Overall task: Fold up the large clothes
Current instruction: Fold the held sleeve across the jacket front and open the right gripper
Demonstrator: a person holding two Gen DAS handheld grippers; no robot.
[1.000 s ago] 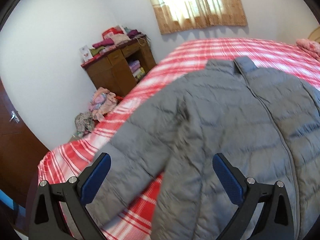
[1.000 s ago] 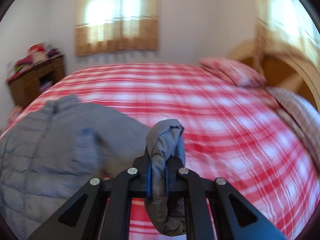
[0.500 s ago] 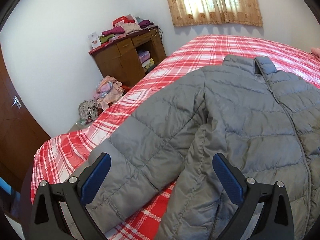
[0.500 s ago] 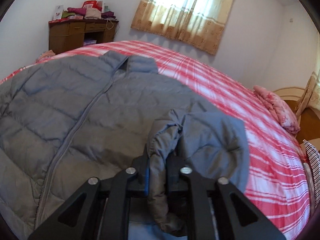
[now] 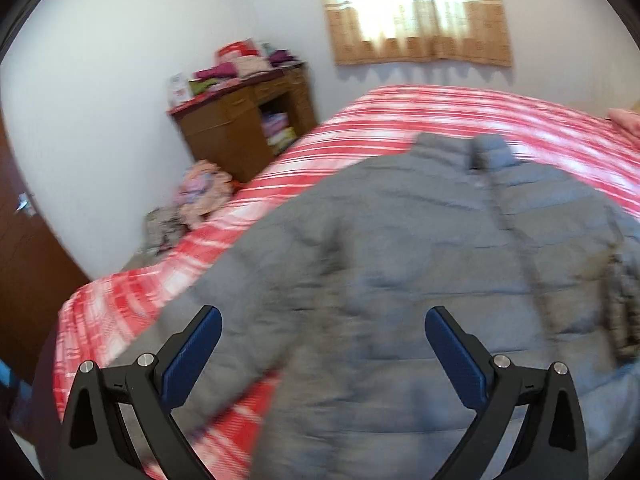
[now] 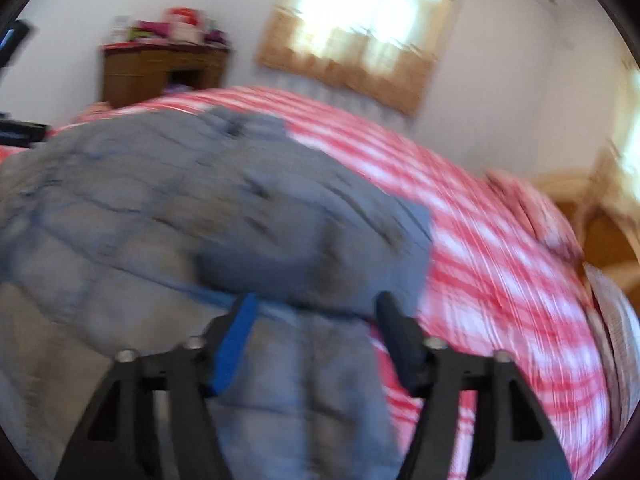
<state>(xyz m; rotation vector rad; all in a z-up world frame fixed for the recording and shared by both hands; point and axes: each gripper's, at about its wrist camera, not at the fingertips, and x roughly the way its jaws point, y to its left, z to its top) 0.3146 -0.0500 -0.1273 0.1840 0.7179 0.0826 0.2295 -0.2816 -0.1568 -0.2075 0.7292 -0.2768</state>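
A grey puffer jacket point(image 5: 420, 264) lies front up on the red plaid bed point(image 5: 460, 112), collar toward the window. Its left sleeve point(image 5: 240, 320) spreads out toward the bed's corner. My left gripper point(image 5: 320, 344) is open and empty above that sleeve and the jacket's body. In the right wrist view the jacket point(image 6: 132, 216) has its right sleeve point(image 6: 320, 248) folded across the chest. My right gripper point(image 6: 316, 320) is open, its jaws apart over the sleeve's lower part. Both views are blurred by motion.
A wooden desk point(image 5: 240, 120) piled with clothes stands by the wall left of the bed. A heap of clothes point(image 5: 200, 196) lies on the floor beside it. A pink pillow point(image 6: 532, 216) and wooden headboard point(image 6: 600, 208) are at the right. A curtained window point(image 5: 416, 12) is behind.
My right gripper has opened and let go of the right sleeve, which now lies folded over the jacket's chest. My left gripper stayed open and shifted slightly over the left sleeve.
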